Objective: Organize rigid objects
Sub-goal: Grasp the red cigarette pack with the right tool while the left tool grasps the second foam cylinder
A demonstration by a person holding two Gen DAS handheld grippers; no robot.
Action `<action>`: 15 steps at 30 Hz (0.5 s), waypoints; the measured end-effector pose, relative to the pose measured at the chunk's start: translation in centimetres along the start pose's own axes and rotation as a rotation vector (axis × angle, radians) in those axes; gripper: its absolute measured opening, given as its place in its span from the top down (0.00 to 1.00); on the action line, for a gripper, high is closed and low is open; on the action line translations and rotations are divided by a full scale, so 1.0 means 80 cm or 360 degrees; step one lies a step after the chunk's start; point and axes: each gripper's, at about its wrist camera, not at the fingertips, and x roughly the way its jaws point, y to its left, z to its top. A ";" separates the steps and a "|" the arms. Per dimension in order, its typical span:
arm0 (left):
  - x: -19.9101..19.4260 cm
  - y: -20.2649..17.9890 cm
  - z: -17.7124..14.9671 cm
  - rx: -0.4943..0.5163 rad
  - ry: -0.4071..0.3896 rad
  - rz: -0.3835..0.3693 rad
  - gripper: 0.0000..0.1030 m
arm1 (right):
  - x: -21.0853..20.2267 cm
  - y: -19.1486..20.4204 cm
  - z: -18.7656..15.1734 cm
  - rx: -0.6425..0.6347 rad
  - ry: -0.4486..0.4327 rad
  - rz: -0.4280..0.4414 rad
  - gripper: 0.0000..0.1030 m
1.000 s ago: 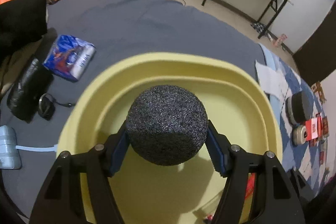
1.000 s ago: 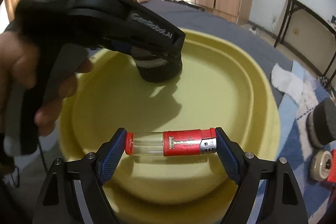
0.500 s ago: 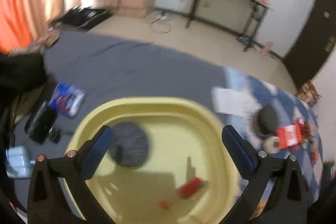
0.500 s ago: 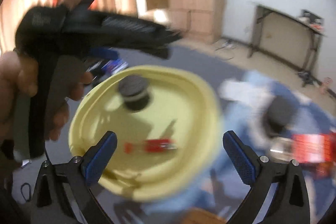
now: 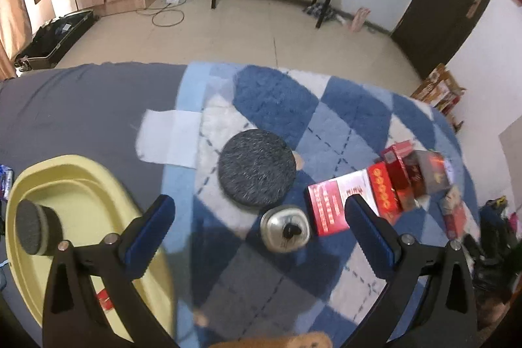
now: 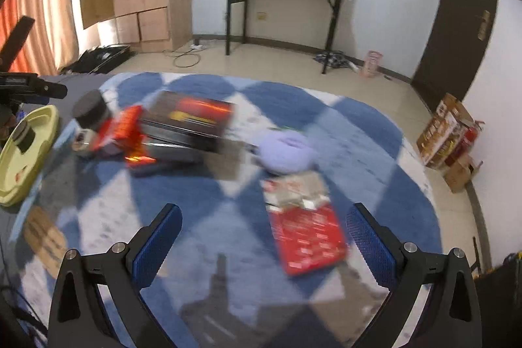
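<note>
Both my grippers, left gripper (image 5: 259,222) and right gripper (image 6: 261,230), now gaping wide, carrying nothing. Foam puck (image 5: 34,232) and red lighter (image 5: 103,302) released, now lying in yellow basin (image 5: 75,168), lower left. Swinging toward blue rug (image 6: 359,126): dark disc (image 5: 257,167), silver tin (image 5: 284,229), red packet (image 6: 306,237) waiting, centre frame.

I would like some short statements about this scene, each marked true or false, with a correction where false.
1. Both hand-held grippers, left and right, are open and hold nothing. True.
2. The yellow tray is empty. False: a dark foam cylinder stands in it.
3. A dark round disc lies on the blue checked blanket. True.
4. The red packet lies inside the tray. False: it lies on the blanket.
</note>
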 end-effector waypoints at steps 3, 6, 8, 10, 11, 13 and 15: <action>0.024 -0.007 0.007 0.0015 0.0014 0.0094 0.00 | 0.018 -0.021 -0.009 0.0105 0.0050 0.0065 0.00; 0.044 -0.010 0.014 0.0032 0.0045 0.0134 0.00 | 0.026 -0.016 -0.018 0.0074 0.0084 0.0026 0.00; 0.058 -0.012 0.018 0.0043 0.0059 0.0146 0.00 | 0.029 -0.019 -0.019 0.0073 0.0085 0.0016 0.00; 0.070 -0.015 0.019 0.0058 0.0082 0.0147 0.00 | 0.035 -0.027 -0.021 0.0092 0.0093 -0.0008 0.00; 0.076 -0.017 0.018 0.0061 0.0095 0.0142 0.00 | 0.037 -0.033 -0.021 0.0108 0.0091 -0.0025 0.00; 0.085 -0.018 0.018 0.0055 0.0111 0.0143 0.00 | 0.044 -0.041 -0.021 0.0141 0.0076 -0.0061 0.00; 0.092 -0.019 0.018 0.0042 0.0128 0.0147 0.01 | 0.051 -0.046 -0.022 0.0136 0.0052 -0.0093 0.00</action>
